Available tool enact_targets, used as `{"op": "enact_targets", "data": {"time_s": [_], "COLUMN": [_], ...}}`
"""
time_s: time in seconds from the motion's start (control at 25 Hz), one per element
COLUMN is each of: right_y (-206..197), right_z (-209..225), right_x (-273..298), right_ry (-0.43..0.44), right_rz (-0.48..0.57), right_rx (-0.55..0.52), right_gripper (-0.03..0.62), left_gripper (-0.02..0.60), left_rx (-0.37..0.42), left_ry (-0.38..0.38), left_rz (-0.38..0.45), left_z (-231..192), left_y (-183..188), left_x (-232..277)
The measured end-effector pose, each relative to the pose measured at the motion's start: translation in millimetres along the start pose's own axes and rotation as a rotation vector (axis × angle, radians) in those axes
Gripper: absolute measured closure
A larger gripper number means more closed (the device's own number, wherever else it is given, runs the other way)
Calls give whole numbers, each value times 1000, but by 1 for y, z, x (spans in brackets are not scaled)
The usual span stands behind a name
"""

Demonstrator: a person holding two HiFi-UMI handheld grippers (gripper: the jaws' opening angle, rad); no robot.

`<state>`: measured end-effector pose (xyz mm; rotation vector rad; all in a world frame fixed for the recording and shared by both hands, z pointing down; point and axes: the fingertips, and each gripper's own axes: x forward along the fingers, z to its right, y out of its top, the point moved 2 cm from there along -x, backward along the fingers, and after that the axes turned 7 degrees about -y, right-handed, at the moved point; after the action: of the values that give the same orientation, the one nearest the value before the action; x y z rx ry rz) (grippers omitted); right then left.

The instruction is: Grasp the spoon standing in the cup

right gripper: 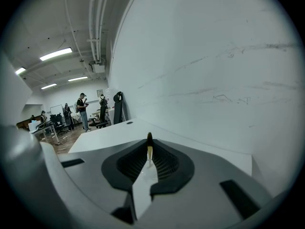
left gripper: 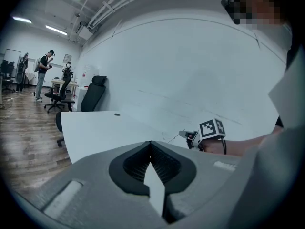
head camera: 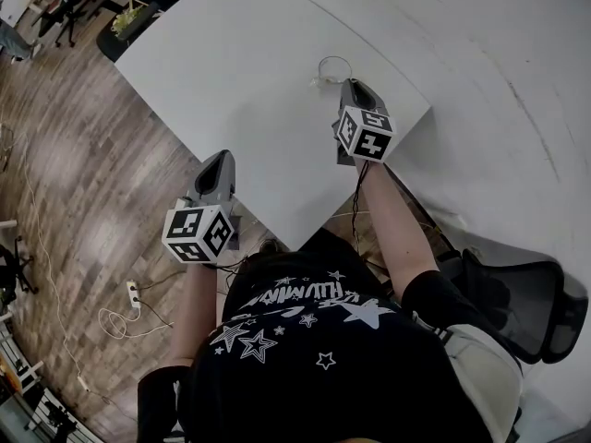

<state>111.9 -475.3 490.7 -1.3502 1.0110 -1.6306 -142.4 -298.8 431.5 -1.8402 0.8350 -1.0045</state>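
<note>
A clear glass cup (head camera: pixel 334 66) stands on the white table (head camera: pixel 240 72) near its right corner, hard to make out against the top. My right gripper (head camera: pixel 349 85) sits just over the cup. In the right gripper view its jaws (right gripper: pixel 149 149) pinch the thin, dark-tipped handle of the spoon (right gripper: pixel 149 142), which stands upright between them. The spoon's bowl is hidden. My left gripper (head camera: pixel 220 158) hovers at the table's near edge, away from the cup; its jaws (left gripper: pixel 150 146) are shut with nothing between them. The right gripper's marker cube (left gripper: pixel 212 128) shows in the left gripper view.
A pale wall (head camera: pixel 517 81) runs close along the table's right side. A black office chair (head camera: pixel 531 307) is behind my right elbow. A power strip and cables (head camera: pixel 134 295) lie on the wooden floor at left. People and chairs (left gripper: pixel 47 75) are far off across the room.
</note>
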Motion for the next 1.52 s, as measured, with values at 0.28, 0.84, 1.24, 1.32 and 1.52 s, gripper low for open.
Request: {"op": "enact_targets", "data": {"time_s": [0.28,0.84,1.24,1.32,1.52], "right_y": [3,17,45,51,62], "right_z": [-1,-8,-6,-6,-4], "right_x": [-2,-7,-36,-42,-64], "right_ry": [-4,-28,-57,-63,-79], "right_rz": [11,46,135,153,198], "right_rx": [-9,-6,24,30,47], "right_gripper": [557,577,579,579,579], "left_gripper": [574,574,574,574,574], "left_rx": [-1,3,23,25,33], "left_ry": [5,-2,-51,-59,-83], "left_rz": [10,35,55,58,66], "left_z": [-2,-10,-4,-4,1], "left_y": [-1,7,13,13,11], "left_x": [-7,-16,-23,-26,-36]}}
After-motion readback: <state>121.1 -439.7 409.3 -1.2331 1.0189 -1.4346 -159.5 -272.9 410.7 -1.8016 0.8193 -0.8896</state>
